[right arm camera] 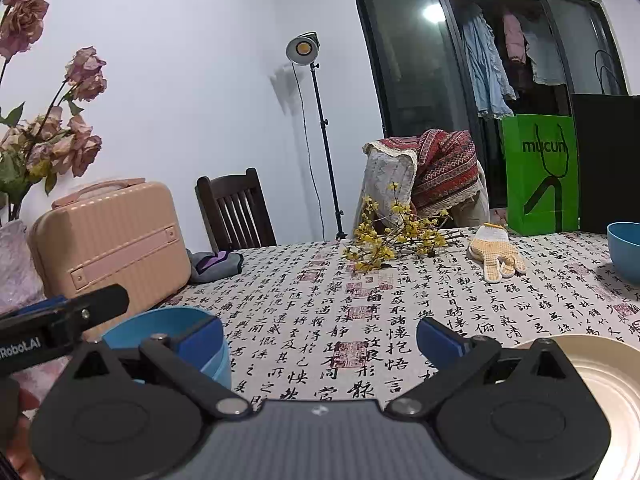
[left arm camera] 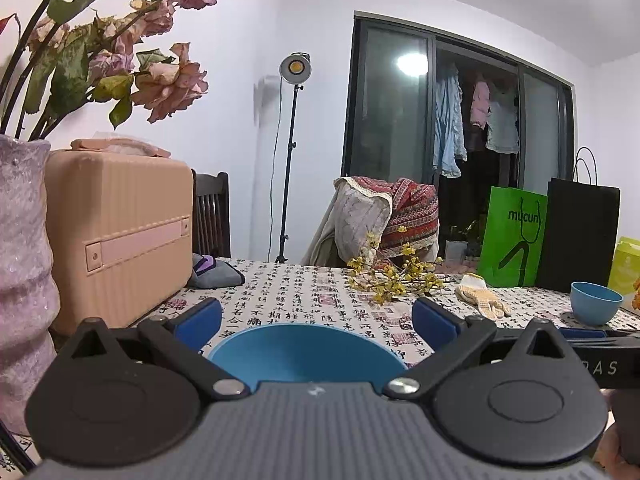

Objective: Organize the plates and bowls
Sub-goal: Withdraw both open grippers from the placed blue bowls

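Note:
A blue bowl (left arm camera: pixel 308 354) sits low in the left wrist view, between the wide-apart fingers of my left gripper (left arm camera: pixel 316 316), which is open. The right wrist view shows this bowl (right arm camera: pixel 160 328) at the left, seemingly nested in a second, paler blue one. My right gripper (right arm camera: pixel 320 336) is open over the patterned tablecloth, and its left finger (right arm camera: pixel 200 340) overlaps the bowl's right rim. A cream plate (right arm camera: pixel 600 376) lies at the lower right, beside the right finger. Another blue bowl (right arm camera: pixel 626 250) stands far right on the table, also seen as the bowl (left arm camera: pixel 596 302).
A pink case (left arm camera: pixel 120 236) and a vase of dried roses (left arm camera: pixel 24 260) stand at the left. Yellow flower sprigs (right arm camera: pixel 396 236), a work glove (right arm camera: pixel 496 252) and a grey cloth (right arm camera: pixel 216 264) lie farther back. Green (right arm camera: pixel 540 172) and black bags stand at the back right.

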{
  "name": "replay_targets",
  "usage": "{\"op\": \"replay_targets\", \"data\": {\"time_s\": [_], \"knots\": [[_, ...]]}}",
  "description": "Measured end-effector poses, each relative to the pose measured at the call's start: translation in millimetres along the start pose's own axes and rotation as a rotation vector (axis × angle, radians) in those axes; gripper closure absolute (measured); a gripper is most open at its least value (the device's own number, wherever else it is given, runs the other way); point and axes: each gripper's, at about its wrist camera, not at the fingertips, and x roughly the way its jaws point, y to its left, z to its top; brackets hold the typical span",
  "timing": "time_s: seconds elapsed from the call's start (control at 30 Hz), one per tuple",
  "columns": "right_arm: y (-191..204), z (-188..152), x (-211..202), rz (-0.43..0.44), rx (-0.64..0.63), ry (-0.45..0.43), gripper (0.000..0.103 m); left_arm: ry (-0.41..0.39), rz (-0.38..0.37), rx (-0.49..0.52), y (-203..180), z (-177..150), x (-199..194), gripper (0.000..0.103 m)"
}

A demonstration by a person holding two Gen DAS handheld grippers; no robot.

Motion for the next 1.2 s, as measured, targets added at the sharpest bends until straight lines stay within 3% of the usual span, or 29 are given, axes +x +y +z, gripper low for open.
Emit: {"op": "replay_targets", "data": {"time_s": [0.8, 1.2], "knots": [[-20, 5, -28, 0.007, 0.035, -0.042, 0.000, -0.029, -0.063, 0.028, -34, 5, -16, 0.000], [-48, 2, -48, -0.048, 0.064, -0.056, 0.000, -0.014, -0.099, 0.025, -55, 3, -15, 0.000]]}}
